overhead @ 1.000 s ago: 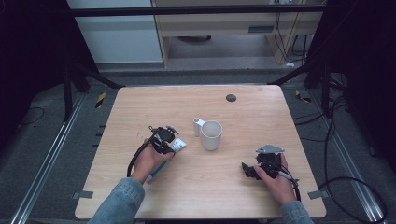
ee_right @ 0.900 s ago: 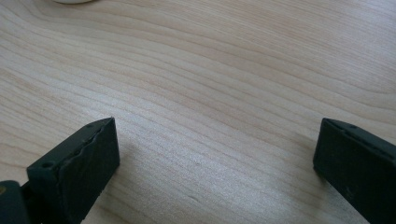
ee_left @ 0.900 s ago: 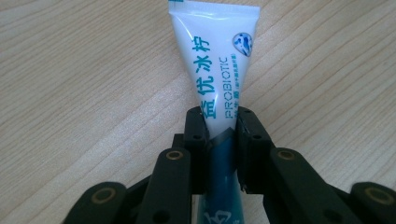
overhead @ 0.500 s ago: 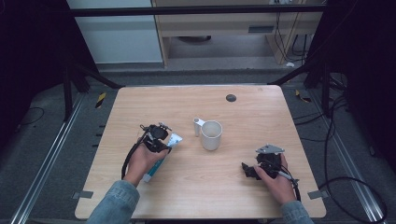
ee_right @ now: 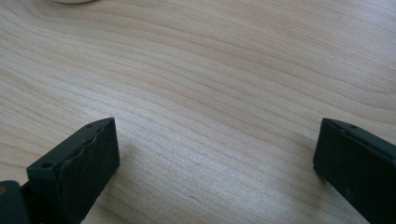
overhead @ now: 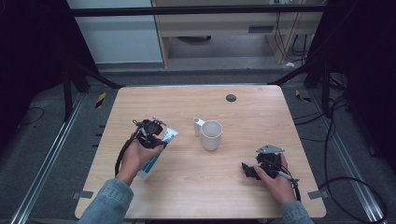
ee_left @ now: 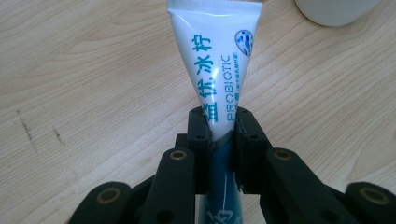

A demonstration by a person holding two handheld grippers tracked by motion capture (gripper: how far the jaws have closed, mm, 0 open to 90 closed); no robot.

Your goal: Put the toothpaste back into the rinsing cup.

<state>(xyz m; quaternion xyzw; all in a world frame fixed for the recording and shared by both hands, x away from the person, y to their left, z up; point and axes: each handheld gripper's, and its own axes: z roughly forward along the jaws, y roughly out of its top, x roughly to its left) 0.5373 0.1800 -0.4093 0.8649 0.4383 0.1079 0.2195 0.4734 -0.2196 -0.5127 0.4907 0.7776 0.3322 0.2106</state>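
Note:
A white and teal toothpaste tube (overhead: 158, 151) is clamped near its middle by my left gripper (overhead: 150, 133), left of the white mug (overhead: 211, 135). In the left gripper view the black jaws press on both sides of the tube (ee_left: 212, 56), whose flat crimped end points away over the table; my left gripper (ee_left: 222, 123) is shut on it. The mug's base (ee_left: 336, 9) shows at the top right there. My right gripper (overhead: 251, 170) rests low at the table's front right. Its jaws stand wide apart over bare wood, so my right gripper (ee_right: 217, 140) is open and holds nothing.
The light wooden table (overhead: 233, 200) has a small dark round disc (overhead: 230, 98) near its far edge. The mug stands upright at the middle with its handle to the left. Dark floor, cables and frame rails surround the table.
My left gripper has risen with the toothpaste tube and drifted a little left, away from the mug. The right hand has stayed where it was.

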